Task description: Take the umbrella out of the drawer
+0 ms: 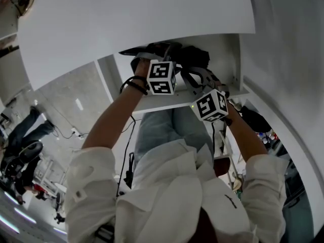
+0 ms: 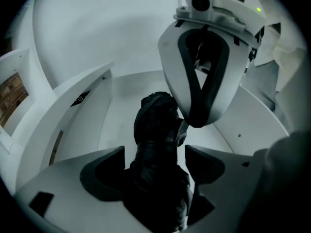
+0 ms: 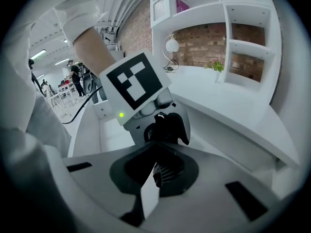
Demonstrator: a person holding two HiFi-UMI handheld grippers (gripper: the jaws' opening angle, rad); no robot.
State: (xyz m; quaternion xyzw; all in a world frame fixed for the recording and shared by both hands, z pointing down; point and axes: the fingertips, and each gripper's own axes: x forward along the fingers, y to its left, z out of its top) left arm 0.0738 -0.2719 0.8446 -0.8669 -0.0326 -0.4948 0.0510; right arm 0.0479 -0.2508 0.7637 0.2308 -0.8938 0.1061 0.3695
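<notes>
The folded black umbrella (image 2: 156,125) is in the open white drawer (image 2: 77,106), between its walls. The left claw (image 2: 155,161) is clamped on the umbrella's cloth body. The right claw (image 3: 156,154) is pinched almost together on a ribbed black part at the umbrella's far end.
</notes>
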